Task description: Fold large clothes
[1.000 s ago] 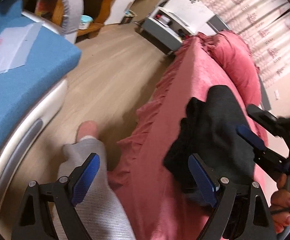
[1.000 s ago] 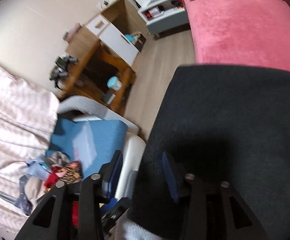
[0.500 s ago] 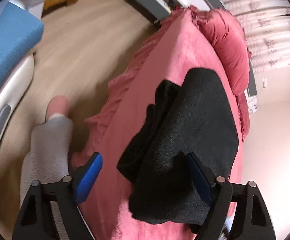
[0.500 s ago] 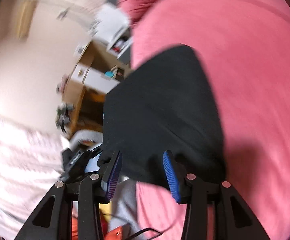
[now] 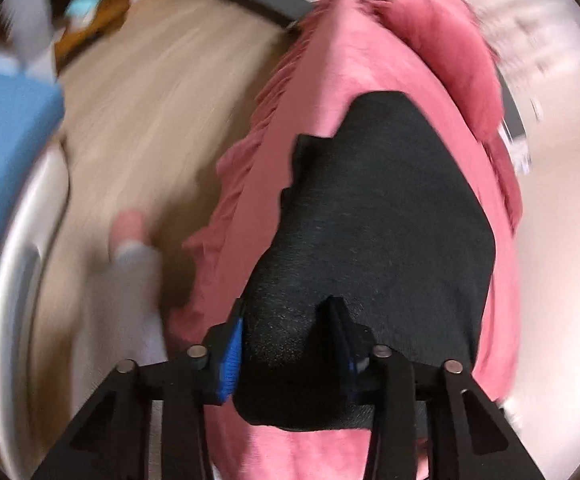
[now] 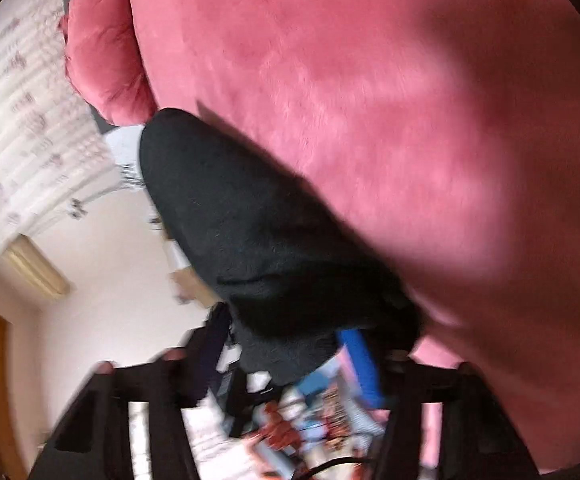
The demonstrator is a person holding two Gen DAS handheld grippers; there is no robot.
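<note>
Black garment (image 5: 378, 216) on pink bed (image 5: 370, 56); left gripper (image 5: 286, 340), six o'clock, jaws just closing, pinching its hem; right gripper (image 6: 286, 344) likewise

Place: you're in a home bedroom.
Bed: pink plush cover (image 5: 374, 64) fills your centre frame, matching pillow (image 6: 102, 60) upper left in the right wrist view.
Floor: pale wood planks (image 5: 162, 92), left of centre.
Window side: patterned curtain (image 6: 22, 136) at left.
Furniture: wooden shelf (image 5: 102, 12), upper left.

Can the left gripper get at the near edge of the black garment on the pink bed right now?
Likely yes: the left gripper already has the black garment's near edge bunched between its jaws, nothing blocking.
</note>
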